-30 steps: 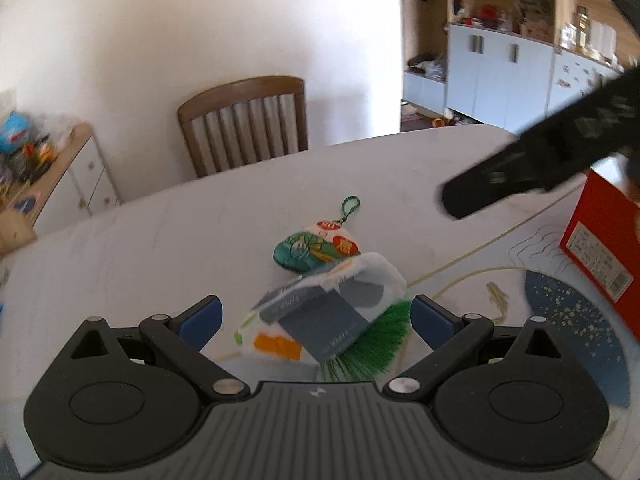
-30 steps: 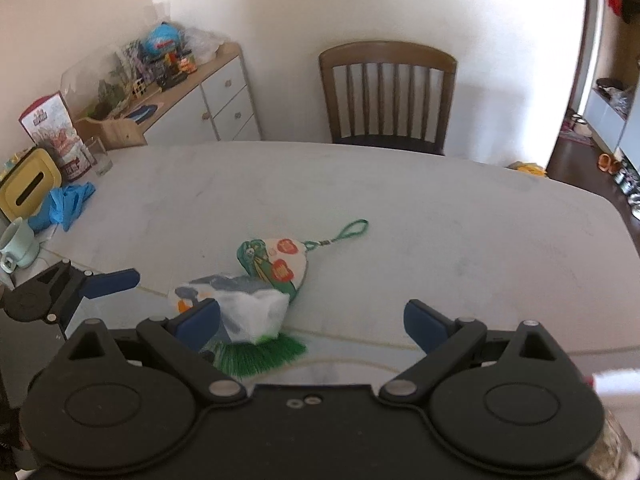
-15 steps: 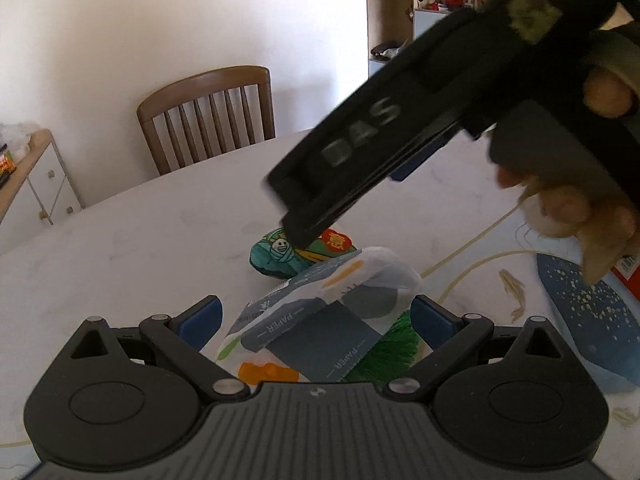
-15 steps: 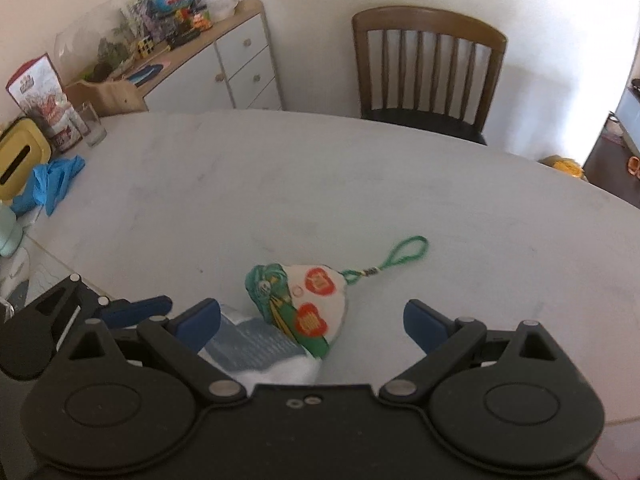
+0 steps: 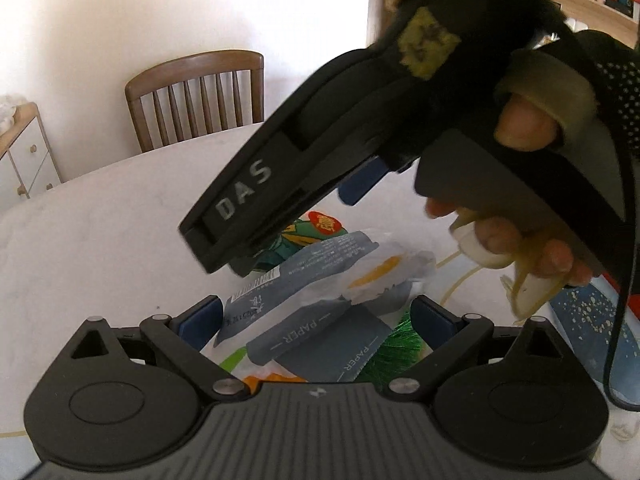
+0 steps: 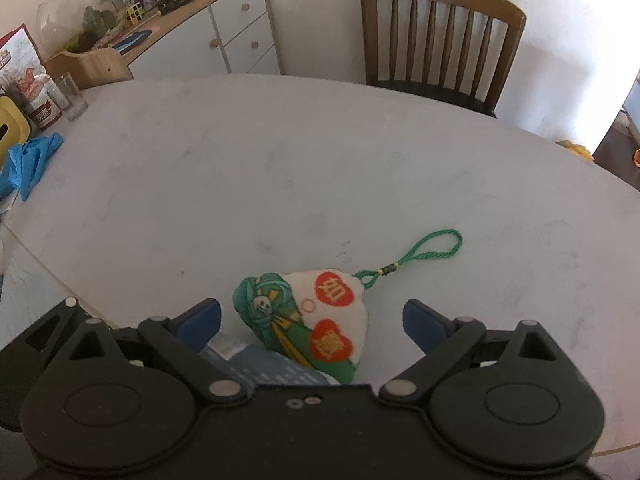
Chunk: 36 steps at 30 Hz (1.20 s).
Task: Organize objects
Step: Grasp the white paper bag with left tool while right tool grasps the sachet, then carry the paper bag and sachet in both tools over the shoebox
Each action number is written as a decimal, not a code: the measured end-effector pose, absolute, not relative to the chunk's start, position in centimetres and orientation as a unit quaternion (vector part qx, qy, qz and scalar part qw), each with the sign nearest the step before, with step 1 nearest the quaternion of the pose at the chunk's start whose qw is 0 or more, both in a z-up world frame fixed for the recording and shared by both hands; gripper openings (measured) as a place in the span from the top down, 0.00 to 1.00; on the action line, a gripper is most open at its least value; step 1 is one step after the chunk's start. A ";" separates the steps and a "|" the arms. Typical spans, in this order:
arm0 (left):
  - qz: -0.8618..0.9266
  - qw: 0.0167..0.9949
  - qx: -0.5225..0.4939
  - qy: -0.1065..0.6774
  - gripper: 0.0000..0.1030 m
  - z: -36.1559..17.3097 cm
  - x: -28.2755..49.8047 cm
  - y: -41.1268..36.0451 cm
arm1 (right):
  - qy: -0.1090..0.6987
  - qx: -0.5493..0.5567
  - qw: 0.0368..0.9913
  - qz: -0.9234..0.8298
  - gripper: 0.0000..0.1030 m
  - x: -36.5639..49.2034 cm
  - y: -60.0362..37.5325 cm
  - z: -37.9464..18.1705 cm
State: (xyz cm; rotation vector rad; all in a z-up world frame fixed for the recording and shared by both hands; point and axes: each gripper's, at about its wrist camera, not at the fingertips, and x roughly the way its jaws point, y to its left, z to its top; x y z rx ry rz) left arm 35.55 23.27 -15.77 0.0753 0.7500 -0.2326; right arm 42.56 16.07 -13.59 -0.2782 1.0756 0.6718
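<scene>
A white tissue pack with a grey PAPER label (image 5: 320, 312) lies on the white table (image 5: 100, 240) between the open fingers of my left gripper (image 5: 316, 320); it also shows in the right wrist view (image 6: 256, 368). A green tassel (image 5: 396, 344) sticks out from under it. A green and white embroidered sachet (image 6: 304, 320) with red patches and a green cord loop (image 6: 432, 248) lies just beyond, between the open fingers of my right gripper (image 6: 312, 320). In the left wrist view the right gripper's body (image 5: 320, 160) hangs over the sachet (image 5: 304, 232) and hides most of it.
A wooden chair (image 6: 436, 40) stands at the table's far side. A white sideboard (image 6: 208, 36) with clutter is behind on the left. A blue cloth (image 6: 28, 160), a glass (image 6: 72, 96) and packets sit at the table's left edge. A blue-patterned mat (image 5: 580, 320) lies at right.
My right gripper has come down and forward over the sachet, which now sits between its fingers. My left gripper has moved closer to the tissue pack. Both stay open.
</scene>
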 end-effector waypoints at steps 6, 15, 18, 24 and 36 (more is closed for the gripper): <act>-0.110 0.922 0.030 0.371 0.16 -16.1 35.3 23.1 | 0.512 -0.115 0.791 0.313 0.23 42.8 16.0 -14.1; -0.104 0.923 0.017 0.370 0.46 -15.3 34.0 23.4 | 0.508 -0.095 0.798 0.310 0.33 42.4 14.9 -13.3; -0.105 0.925 0.013 0.365 0.50 -14.7 33.4 23.3 | 0.503 -0.088 0.802 0.311 0.33 42.1 14.4 -12.7; -0.102 0.927 -0.007 0.361 0.50 -12.9 31.6 23.6 | 0.493 -0.071 0.808 0.313 0.33 41.2 12.8 -10.9; -0.092 0.932 -0.042 0.348 0.50 -8.2 26.5 23.6 | 0.469 -0.048 0.821 0.321 0.33 38.1 8.3 -6.8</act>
